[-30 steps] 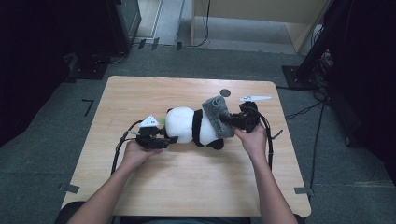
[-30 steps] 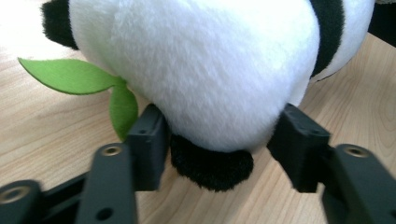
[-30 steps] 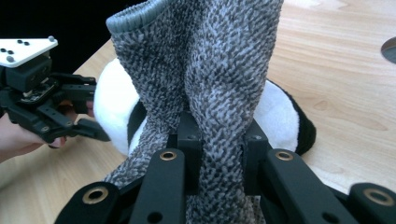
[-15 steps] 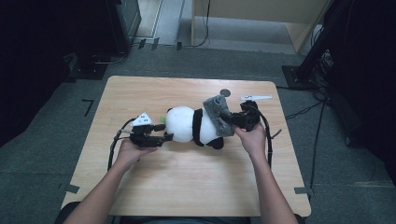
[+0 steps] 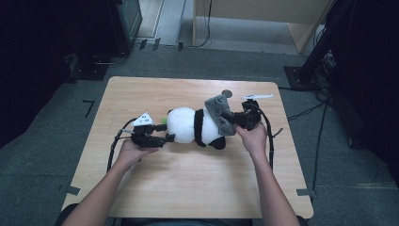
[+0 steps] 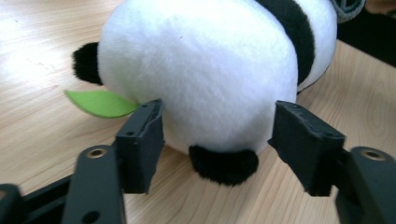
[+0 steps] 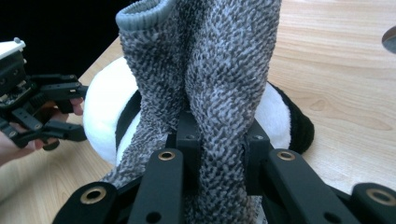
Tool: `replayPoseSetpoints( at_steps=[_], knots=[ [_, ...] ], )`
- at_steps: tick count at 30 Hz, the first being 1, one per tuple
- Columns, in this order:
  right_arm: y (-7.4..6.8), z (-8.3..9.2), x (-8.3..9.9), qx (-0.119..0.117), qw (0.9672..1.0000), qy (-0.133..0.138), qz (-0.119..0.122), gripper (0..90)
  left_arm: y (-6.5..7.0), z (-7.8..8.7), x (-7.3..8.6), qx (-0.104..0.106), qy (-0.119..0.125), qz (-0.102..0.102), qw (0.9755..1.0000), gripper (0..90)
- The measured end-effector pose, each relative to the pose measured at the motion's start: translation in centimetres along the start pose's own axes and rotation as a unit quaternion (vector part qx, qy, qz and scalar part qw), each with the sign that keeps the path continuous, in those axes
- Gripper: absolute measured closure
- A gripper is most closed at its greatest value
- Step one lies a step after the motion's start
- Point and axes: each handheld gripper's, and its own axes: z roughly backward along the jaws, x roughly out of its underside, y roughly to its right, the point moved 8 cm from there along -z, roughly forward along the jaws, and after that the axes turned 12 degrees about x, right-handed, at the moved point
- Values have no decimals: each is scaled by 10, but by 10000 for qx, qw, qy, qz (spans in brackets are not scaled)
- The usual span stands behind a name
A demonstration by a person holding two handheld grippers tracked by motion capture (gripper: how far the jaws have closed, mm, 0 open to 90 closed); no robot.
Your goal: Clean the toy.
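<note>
A: What does the scene hold, starting with the biggest thing?

B: A wooden table point(image 5: 188, 188) carries everything. A person sits at its near edge with both forearms reaching in from below.

A: And on it?

B: A plush panda point(image 5: 195, 126) lies on its side near the middle of the table, its white rounded end toward the left gripper point(image 5: 164, 139) and its other end toward the right gripper point(image 5: 231, 120). In the left gripper view a green felt leaf point(image 6: 100, 102) sticks out from under the white body, flat on the wood.

A: What covers the panda's right end?

B: A grey knitted sock point(image 5: 219, 113), speckled, with a plain grey cuff. In the right gripper view it rises over the panda, bunched into folds.

A: How do the claws stand?

B: The right gripper is clenched on the sock: its two black jaws pinch a fold of the knit between them. The left gripper is released. Its jaws have just been opening, and they now stand on either side of the panda's white end; one jaw looks just at the fur, the other clear of it, with no squeeze.

A: Anything smaller?

B: A small round grey disc point(image 5: 227, 93) and a thin white piece point(image 5: 257, 97) lie on the table beyond the right gripper.
</note>
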Motion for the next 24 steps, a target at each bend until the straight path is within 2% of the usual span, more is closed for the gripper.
replayPoseSetpoints(
  at_steps=[4,6,10,12,14,16,17,21,24],
  knots=[
    [1,-1,2,-50,9999,55,-91,761,-3,-10,-1,-42,127,149,9998,267],
    [3,-1,2,-72,9998,95,-161,761,-5,-14,-1,-115,162,190,9996,280],
    [8,3,2,-96,9995,134,-281,761,-7,-16,-2,-261,145,168,9994,489],
    [12,6,4,2,9995,129,-300,762,-6,-18,-2,-300,96,140,9994,552],
    [18,8,7,86,9993,121,-348,767,-7,-18,-2,-287,44,205,9994,592],
    [26,8,12,301,9988,119,-362,773,-7,-17,-1,-270,24,254,9993,597],
    [30,8,15,350,9983,87,-448,776,-7,-17,-1,-268,23,263,9993,597],
    [38,2,24,373,9977,3,-572,779,-7,-17,0,-261,62,274,9993,593],
    [43,-4,32,345,9959,-66,-835,778,-8,-17,0,-248,85,314,9992,585]
  ],
)
